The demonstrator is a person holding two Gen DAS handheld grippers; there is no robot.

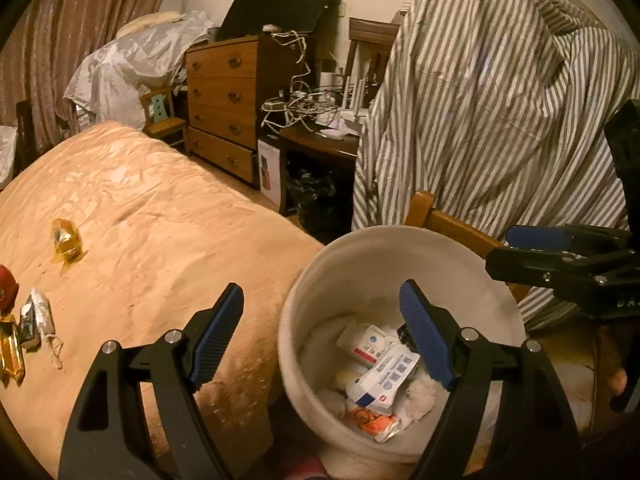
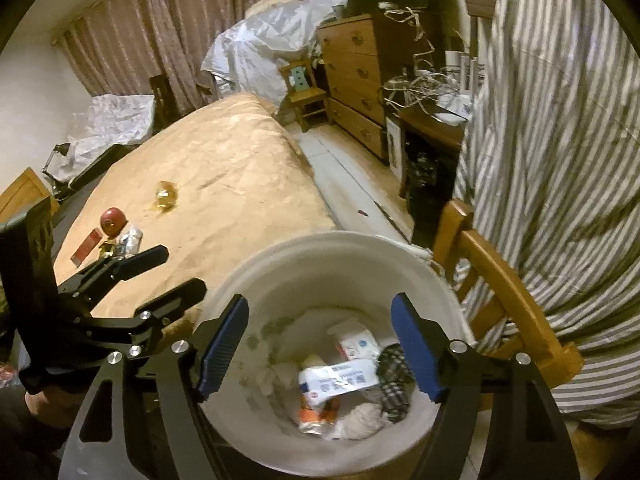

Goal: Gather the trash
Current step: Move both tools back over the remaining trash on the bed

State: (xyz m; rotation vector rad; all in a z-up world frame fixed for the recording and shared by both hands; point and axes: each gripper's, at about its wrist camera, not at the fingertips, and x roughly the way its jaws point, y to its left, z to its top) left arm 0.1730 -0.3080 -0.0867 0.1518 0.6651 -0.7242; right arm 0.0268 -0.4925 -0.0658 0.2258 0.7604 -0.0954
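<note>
bed (image 1: 152, 216): tan cover, fills the left of both views; trash not yet collected lies on it.
striped shirt (image 1: 500, 92): grey-and-white, draped over a wooden chair (image 2: 500, 280) just right of the bucket.
dresser (image 1: 224, 100): wooden, four drawers, against the far wall; tangle of white cables on the low counter (image 1: 320, 138) beside it.
bucket (image 1: 400, 248): white, round, at the bed's near corner, touching the chair side. Holds the collected trash: white medicine boxes (image 1: 384, 376), a checked wrapper (image 2: 394, 372), crumpled tissue (image 2: 362, 420), an orange-and-white tube (image 1: 376, 420).
left gripper (image 1: 320, 336): angled down, jaws wide, nothing between the pads. Straddles the bucket's left rim: one finger over the bed edge, the other over the bucket's inside. In the right wrist view it sits at the left, over the bed edge; a bit of the holding hand (image 2: 38, 402) shows under it.
right gripper (image 2: 320, 348): angled down over the bucket mouth, jaws wide, empty; both pads frame the trash below.
trash on bed: amber cellophane wrapper (image 1: 66, 240) alone mid-bed; near the far-left edge a cluster of red round item (image 2: 113, 221), red flat packet (image 2: 86, 250), silver foil wrapper (image 1: 38, 316), gold wrapper (image 1: 10, 348).
</note>
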